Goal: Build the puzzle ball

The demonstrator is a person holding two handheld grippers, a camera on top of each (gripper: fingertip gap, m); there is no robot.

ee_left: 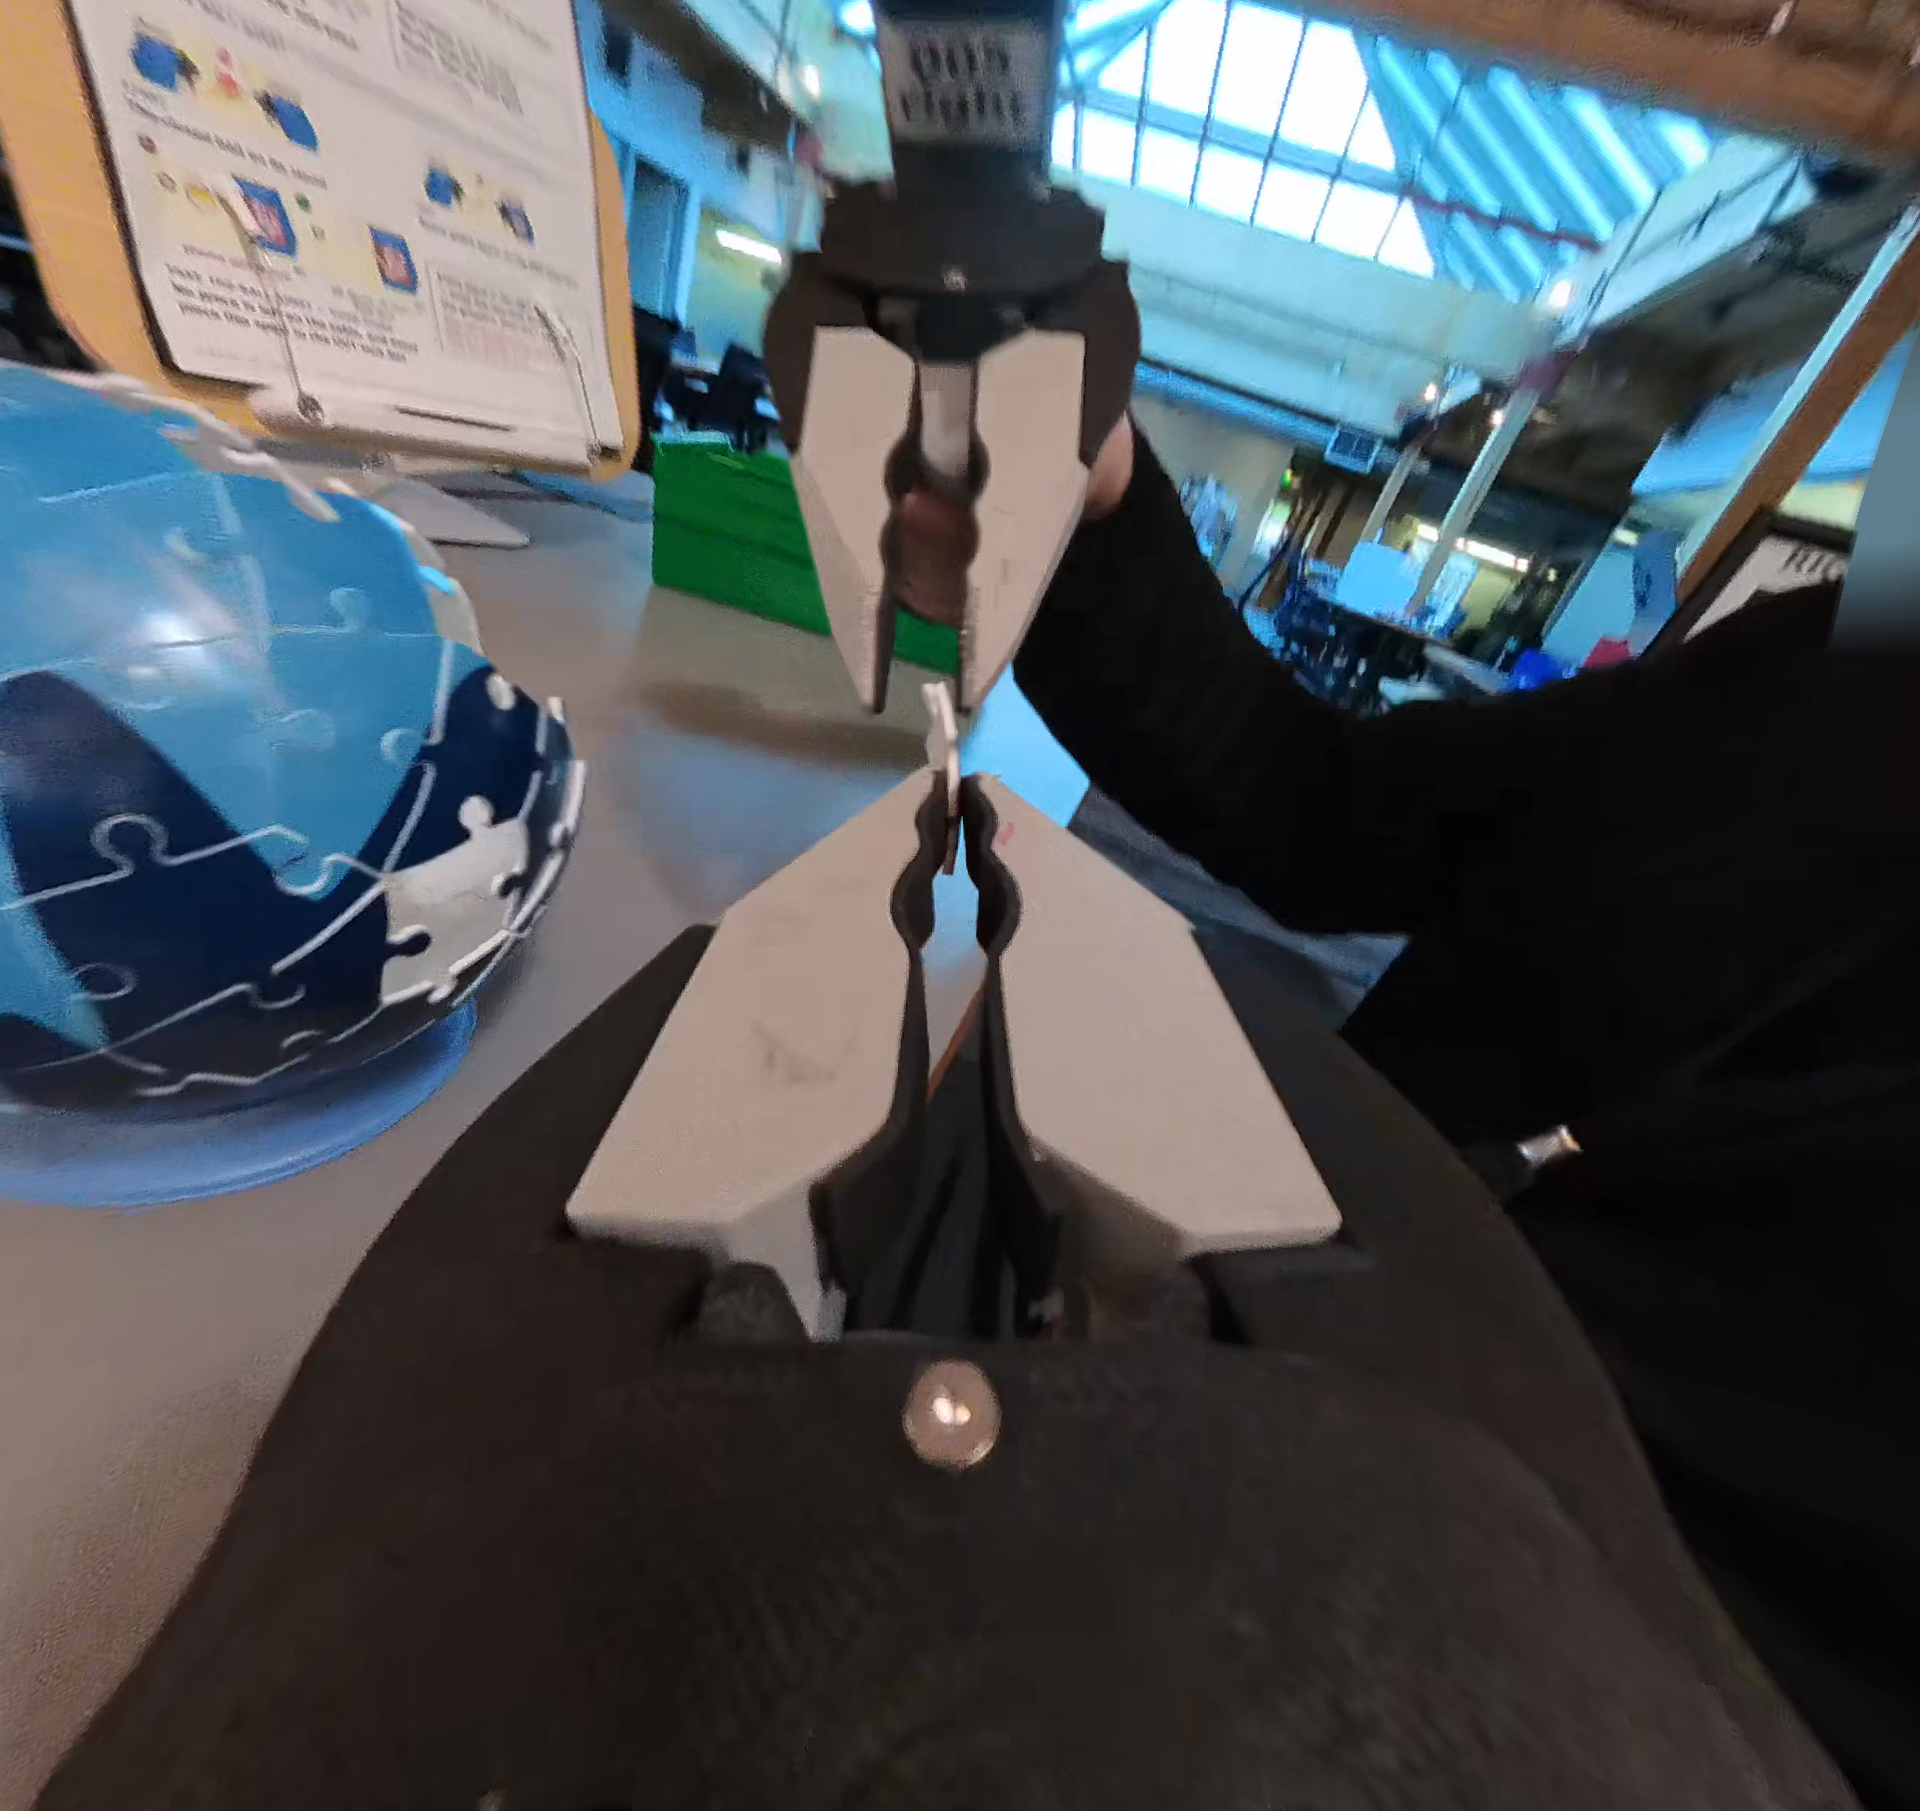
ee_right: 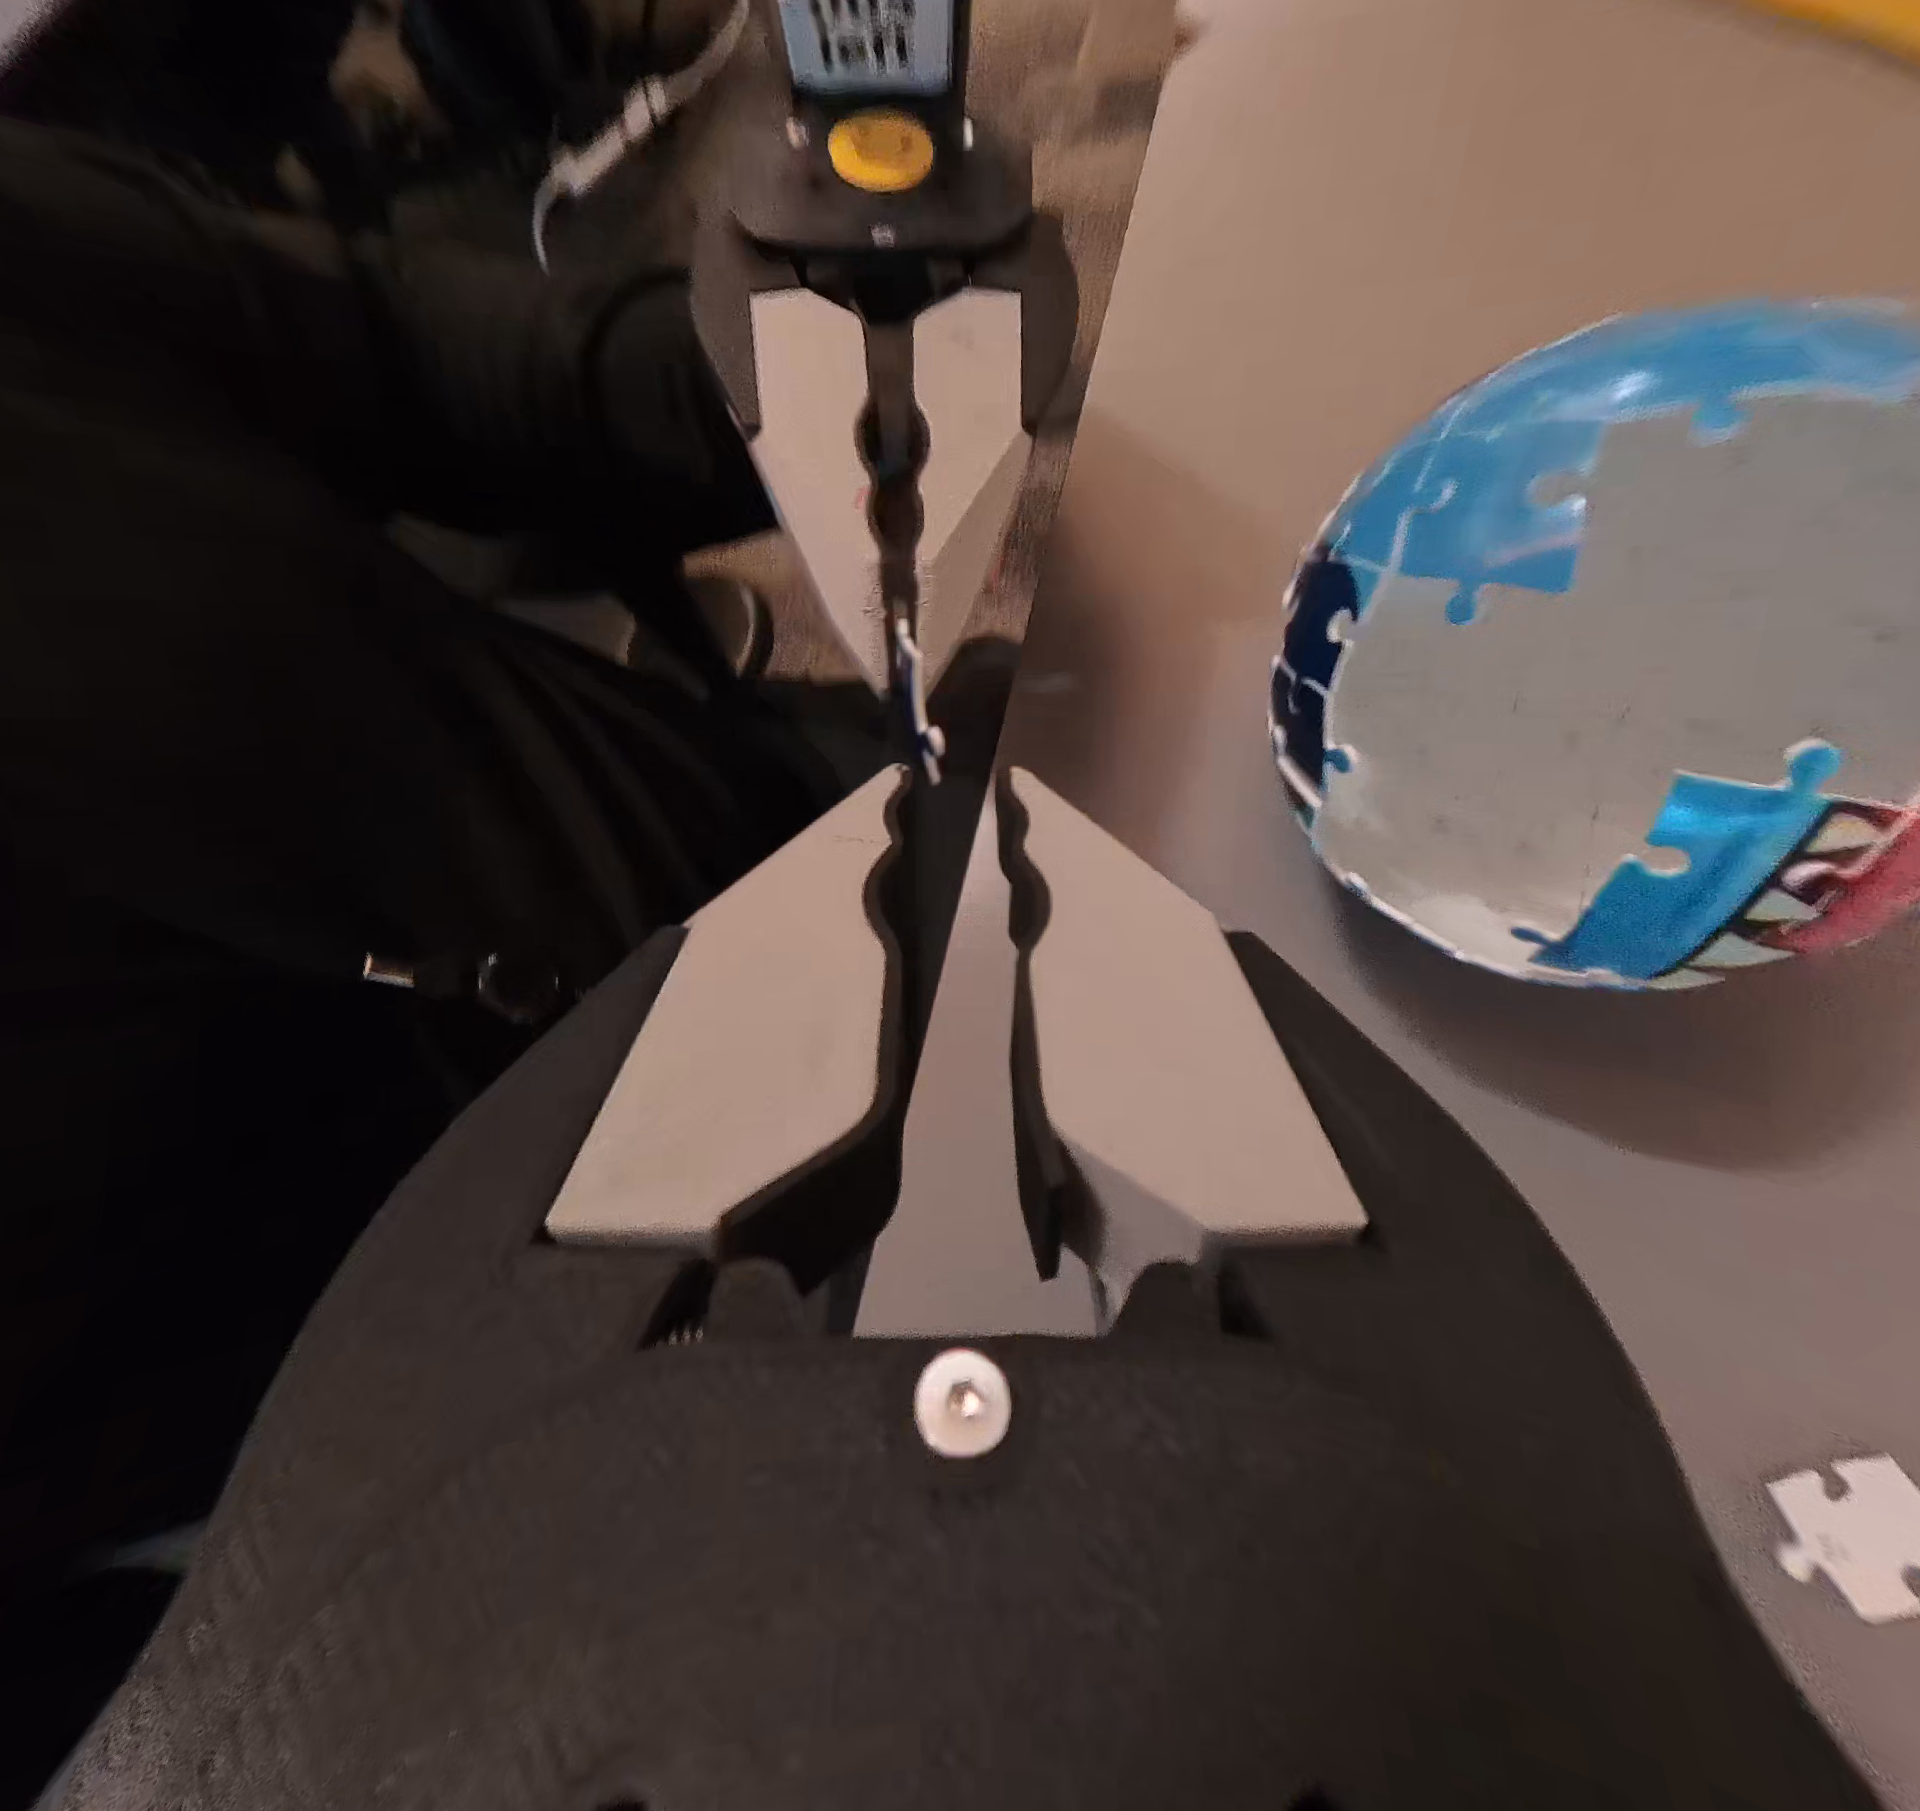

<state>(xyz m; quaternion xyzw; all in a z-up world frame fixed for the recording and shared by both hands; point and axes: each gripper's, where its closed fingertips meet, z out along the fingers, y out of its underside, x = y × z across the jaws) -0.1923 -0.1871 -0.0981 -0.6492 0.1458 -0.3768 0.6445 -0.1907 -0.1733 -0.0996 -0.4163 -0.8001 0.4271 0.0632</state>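
The puzzle ball (ee_left: 239, 785) sits half-built at the left edge of my left wrist view, well apart from both tongs; in the right wrist view it lies at centre right. My left gripper (ee_left: 956, 805) is clenched on a thin puzzle piece (ee_left: 943, 743), edge-on at frame centre. My right gripper (ee_right: 951, 779) faces it tip to tip, fingers slightly parted; the piece's end just reaches its left finger. A loose white piece (ee_right: 1839, 1538) lies lower right. The instruction sheet (ee_left: 332, 151), upper left, is blurred.
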